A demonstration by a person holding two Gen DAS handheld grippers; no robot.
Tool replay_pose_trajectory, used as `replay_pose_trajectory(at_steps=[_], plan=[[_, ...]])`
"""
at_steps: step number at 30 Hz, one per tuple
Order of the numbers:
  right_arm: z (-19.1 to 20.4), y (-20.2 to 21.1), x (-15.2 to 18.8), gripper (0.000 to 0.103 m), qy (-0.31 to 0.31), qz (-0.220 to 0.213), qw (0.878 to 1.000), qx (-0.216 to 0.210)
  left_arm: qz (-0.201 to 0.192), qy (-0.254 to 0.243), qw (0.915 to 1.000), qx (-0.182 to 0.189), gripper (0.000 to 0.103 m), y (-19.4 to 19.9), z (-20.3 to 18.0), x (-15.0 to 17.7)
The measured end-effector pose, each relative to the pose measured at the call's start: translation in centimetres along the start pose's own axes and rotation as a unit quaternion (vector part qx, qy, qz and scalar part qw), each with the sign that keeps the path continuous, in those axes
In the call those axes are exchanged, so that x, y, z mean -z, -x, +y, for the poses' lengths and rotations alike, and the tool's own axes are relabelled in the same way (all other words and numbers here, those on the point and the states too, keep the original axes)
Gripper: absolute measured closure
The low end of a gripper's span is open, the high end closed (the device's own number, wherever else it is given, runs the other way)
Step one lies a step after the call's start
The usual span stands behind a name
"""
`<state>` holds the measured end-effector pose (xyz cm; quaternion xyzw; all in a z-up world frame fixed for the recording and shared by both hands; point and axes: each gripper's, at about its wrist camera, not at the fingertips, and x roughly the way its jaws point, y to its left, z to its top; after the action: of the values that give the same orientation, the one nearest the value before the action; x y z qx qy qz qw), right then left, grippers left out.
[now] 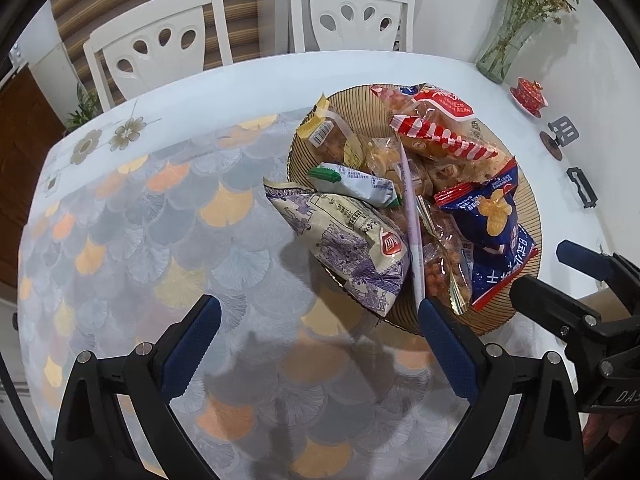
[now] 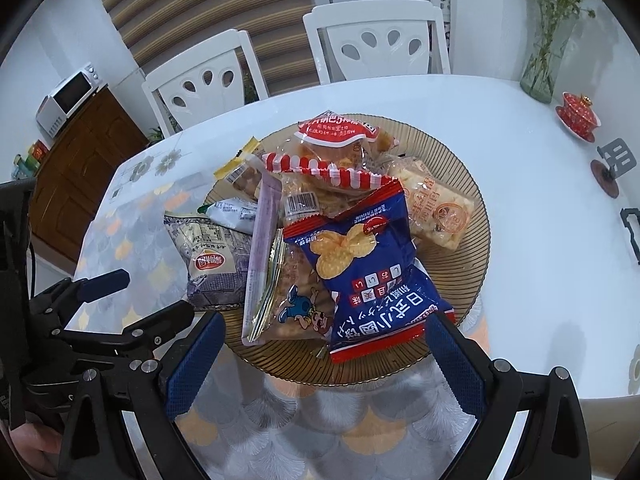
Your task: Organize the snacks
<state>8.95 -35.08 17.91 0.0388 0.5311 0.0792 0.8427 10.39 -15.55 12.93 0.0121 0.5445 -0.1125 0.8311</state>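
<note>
A ribbed amber glass plate (image 1: 524, 216) (image 2: 476, 200) holds a pile of snack packets. A blue cracker bag (image 1: 494, 224) (image 2: 360, 268) lies at its near side. A purple-and-cream bag (image 1: 352, 248) (image 2: 212, 264) hangs over the left rim. A red-striped bag (image 1: 440, 132) (image 2: 332, 168), a thin lilac stick pack (image 1: 414, 236) (image 2: 262, 240) and a green-white packet (image 1: 356, 182) lie among them. My left gripper (image 1: 320, 320) is open and empty, just in front of the plate. My right gripper (image 2: 328, 336) is open and empty at the plate's near rim.
The table has a scale-pattern cloth (image 1: 160, 240). Two white chairs (image 1: 160, 44) (image 2: 376, 48) stand at the far edge. A glass vase (image 1: 504, 52), a red lidded cup (image 1: 530, 94) and small dark stands (image 1: 562, 136) sit at the right by the wall.
</note>
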Motion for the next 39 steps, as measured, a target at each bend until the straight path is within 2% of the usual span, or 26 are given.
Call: replay_pose_trajectory(at_steps=[39], plan=[[0.55, -0.86, 0.34, 0.004, 0.009, 0.017, 1.0, 0.001, 0.006, 0.007, 0.9999, -0.011, 0.004, -0.12, 0.32, -0.23]])
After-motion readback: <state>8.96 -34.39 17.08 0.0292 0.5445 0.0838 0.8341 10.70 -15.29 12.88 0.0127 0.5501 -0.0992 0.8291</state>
